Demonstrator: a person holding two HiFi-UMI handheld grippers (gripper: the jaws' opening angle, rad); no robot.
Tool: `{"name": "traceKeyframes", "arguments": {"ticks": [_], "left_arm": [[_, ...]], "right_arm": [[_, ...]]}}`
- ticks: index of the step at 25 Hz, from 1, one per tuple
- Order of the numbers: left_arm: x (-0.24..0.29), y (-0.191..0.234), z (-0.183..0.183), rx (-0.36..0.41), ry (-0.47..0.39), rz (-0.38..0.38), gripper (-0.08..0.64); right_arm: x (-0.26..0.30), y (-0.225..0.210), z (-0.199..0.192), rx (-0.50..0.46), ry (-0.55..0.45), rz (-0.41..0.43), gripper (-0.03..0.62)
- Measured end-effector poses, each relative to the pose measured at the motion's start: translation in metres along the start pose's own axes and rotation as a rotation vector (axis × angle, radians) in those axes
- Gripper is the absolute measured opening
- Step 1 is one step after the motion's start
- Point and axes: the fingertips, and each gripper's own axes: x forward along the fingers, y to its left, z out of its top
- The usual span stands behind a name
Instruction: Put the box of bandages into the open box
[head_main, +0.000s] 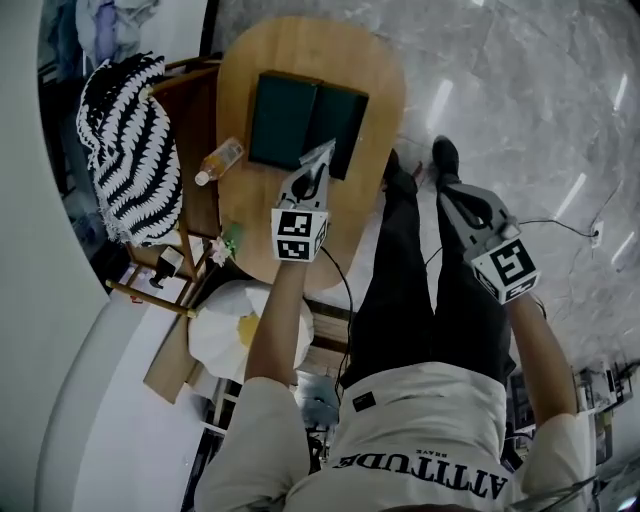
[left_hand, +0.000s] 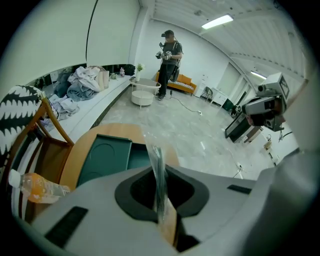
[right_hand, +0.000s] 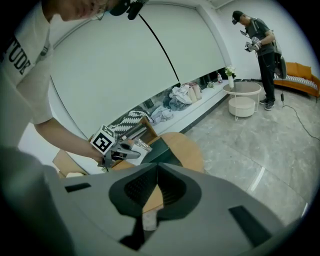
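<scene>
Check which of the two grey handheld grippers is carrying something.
The left gripper, above the round wooden table: its jaws pinch a small clear-wrapped box. The right gripper, out over the marble floor, has its jaws shut on nothing.

light: bright, ceiling strips (left_hand: 218, 21) | glare: streaks on floor (head_main: 560, 110) | edges: fisheye-warped, dark vignette

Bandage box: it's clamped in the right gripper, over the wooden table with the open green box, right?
No. The bandage box is clamped in the left gripper, not the right, as the left gripper view shows; the right gripper is shut on nothing. It is over the wooden table with the open green box.
</scene>
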Motion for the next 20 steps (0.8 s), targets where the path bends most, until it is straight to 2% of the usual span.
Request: {"name": "traceKeyframes", "arguments": {"ticks": [13, 20], "left_arm": [[0.078, 0.025, -0.059, -0.049, 0.148, 0.004, 0.038], [0.107, 0.029, -0.084, -0.005, 0.227, -0.001, 0.038]], "right_arm": [[0.05, -0.015, -0.056, 0.065, 0.029, 0.041, 0.021], [0.065, -0.024, -0.076, 0.109, 0.023, 0.038, 0.021]]}}
